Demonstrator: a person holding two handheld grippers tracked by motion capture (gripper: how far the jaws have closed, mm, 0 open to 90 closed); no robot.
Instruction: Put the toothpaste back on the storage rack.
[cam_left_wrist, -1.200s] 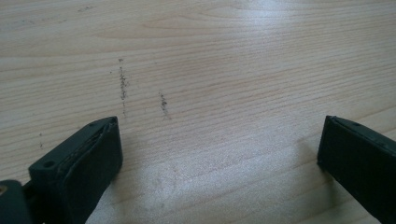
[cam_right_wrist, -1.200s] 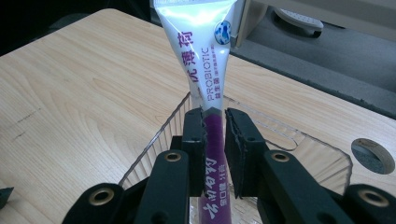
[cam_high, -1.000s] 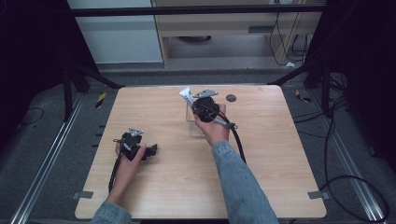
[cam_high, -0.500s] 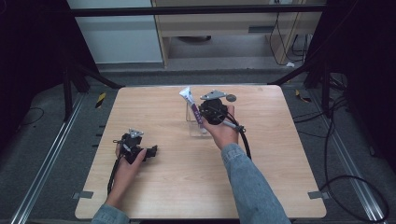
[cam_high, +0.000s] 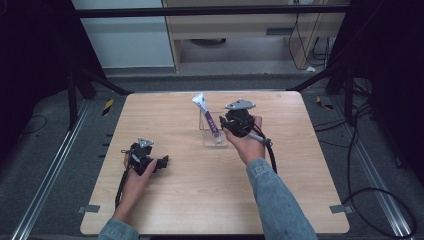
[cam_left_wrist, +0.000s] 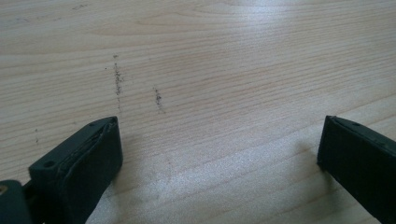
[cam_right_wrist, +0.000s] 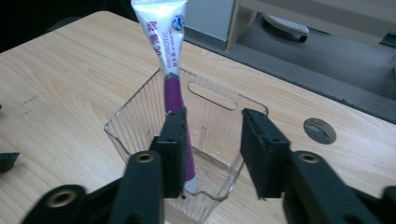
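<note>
Table: pale wood, square, seen from above; faint dark scuffs on the grain in the left gripper view.
Clear bin: transparent plastic, ribbed walls, slot handle near the rim; stands upright at the table's middle, toward the far edge.
Tube: white crimped end up, purple lower half, "PROBIOTIC" printed along it. It stands inside the clear bin, cap end down on the bin floor, and leans toward the far left, its flat end rising well above the rim.
Right gripper: held just right of the bin, jaws pointing at it. In the right gripper view the jaws have just been opening and stand part-way apart with bare space between the pads. The tube runs past the left jaw, behind it; contact there is hard to judge, probably none.
Left gripper: low over the table's left half, well apart from the bin. Its own view shows both jaws spread wide over bare wood, nothing between them.
Round grommet: grey disc set in the tabletop beyond the bin.
</note>
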